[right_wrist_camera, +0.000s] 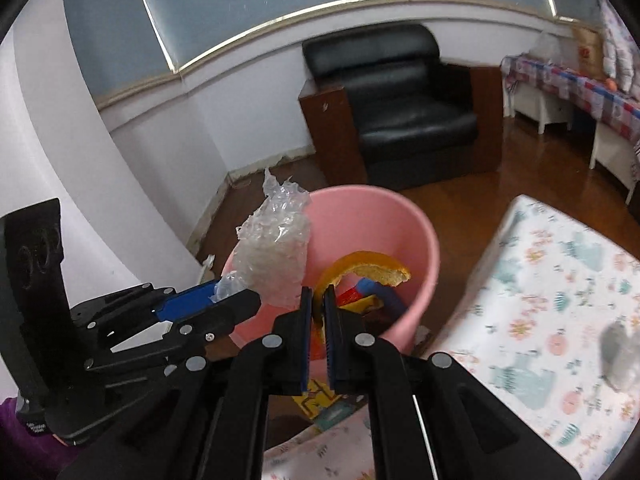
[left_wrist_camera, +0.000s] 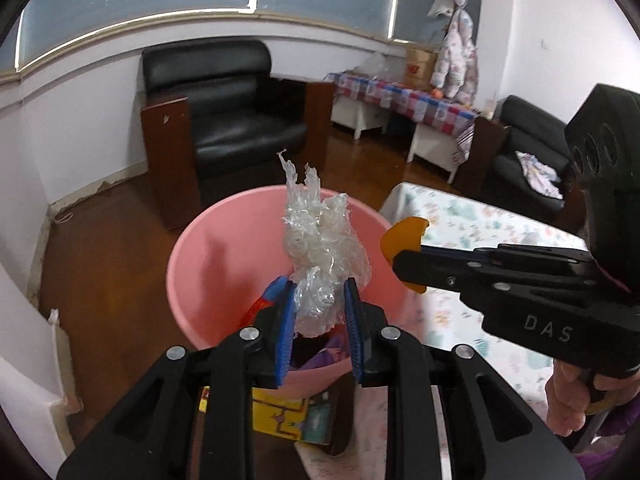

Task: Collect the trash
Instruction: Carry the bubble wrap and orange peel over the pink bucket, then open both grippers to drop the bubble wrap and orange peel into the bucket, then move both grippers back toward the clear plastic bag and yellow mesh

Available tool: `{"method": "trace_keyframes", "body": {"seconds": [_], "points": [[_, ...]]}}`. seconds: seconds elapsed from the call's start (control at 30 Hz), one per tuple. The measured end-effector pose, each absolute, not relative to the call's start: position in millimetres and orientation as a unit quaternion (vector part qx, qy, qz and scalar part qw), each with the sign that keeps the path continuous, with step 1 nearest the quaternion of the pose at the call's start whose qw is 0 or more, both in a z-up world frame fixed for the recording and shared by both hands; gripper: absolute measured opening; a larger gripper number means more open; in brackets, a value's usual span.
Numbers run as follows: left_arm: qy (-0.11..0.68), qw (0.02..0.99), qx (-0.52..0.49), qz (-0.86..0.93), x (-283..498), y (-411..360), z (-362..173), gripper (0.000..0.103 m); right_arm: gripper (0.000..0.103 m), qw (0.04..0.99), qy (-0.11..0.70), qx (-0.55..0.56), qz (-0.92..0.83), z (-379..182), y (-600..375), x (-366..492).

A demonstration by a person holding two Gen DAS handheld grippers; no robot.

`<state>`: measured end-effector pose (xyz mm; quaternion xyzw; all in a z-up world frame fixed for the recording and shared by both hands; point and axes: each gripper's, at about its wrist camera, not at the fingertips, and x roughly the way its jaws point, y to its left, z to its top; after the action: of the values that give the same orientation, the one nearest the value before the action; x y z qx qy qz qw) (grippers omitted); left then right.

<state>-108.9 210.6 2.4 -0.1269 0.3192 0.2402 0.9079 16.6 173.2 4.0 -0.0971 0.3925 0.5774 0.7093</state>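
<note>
A pink bin point(left_wrist_camera: 208, 264) stands on the floor beside the table; it also shows in the right wrist view point(right_wrist_camera: 400, 224). My left gripper point(left_wrist_camera: 318, 304) is shut on a crumpled clear plastic wrap point(left_wrist_camera: 320, 240) and holds it over the bin's mouth. The wrap also shows in the right wrist view point(right_wrist_camera: 276, 252). My right gripper point(right_wrist_camera: 318, 300) is shut on a curved orange peel point(right_wrist_camera: 372, 266) above the bin. The peel also shows in the left wrist view point(left_wrist_camera: 404, 234), at the bin's right rim. Coloured trash point(right_wrist_camera: 360, 300) lies inside the bin.
A table with a floral cloth point(right_wrist_camera: 560, 300) is to the right of the bin, with a grey blurred object point(right_wrist_camera: 620, 356) on it. A black armchair point(left_wrist_camera: 224, 112) stands behind on the wood floor. A yellow box point(left_wrist_camera: 276, 416) lies below the bin.
</note>
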Motion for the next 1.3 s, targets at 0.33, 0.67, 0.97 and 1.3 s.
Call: {"method": "trace_keyframes", "body": {"seconds": [0.33, 0.67, 0.97, 1.3], "points": [[0.332, 0.893, -0.164, 0.256, -108, 234, -8, 0.03, 0.034, 0.701, 0.404, -0.106, 0.578, -13, 197, 15], [0.313, 0.904, -0.161, 0.242, -107, 221, 7, 0.031, 0.035, 0.728, 0.385, -0.086, 0.56, 1, 146, 20], [0.311, 0.923, -0.134, 0.181, -79, 170, 19, 0.031, 0.037, 0.774, 0.382, -0.072, 0.5, 0, 64, 36], [0.333, 0.928, -0.107, 0.127, -45, 119, 12, 0.031, 0.037, 0.814, 0.41, -0.023, 0.411, -15, -34, 75]]}}
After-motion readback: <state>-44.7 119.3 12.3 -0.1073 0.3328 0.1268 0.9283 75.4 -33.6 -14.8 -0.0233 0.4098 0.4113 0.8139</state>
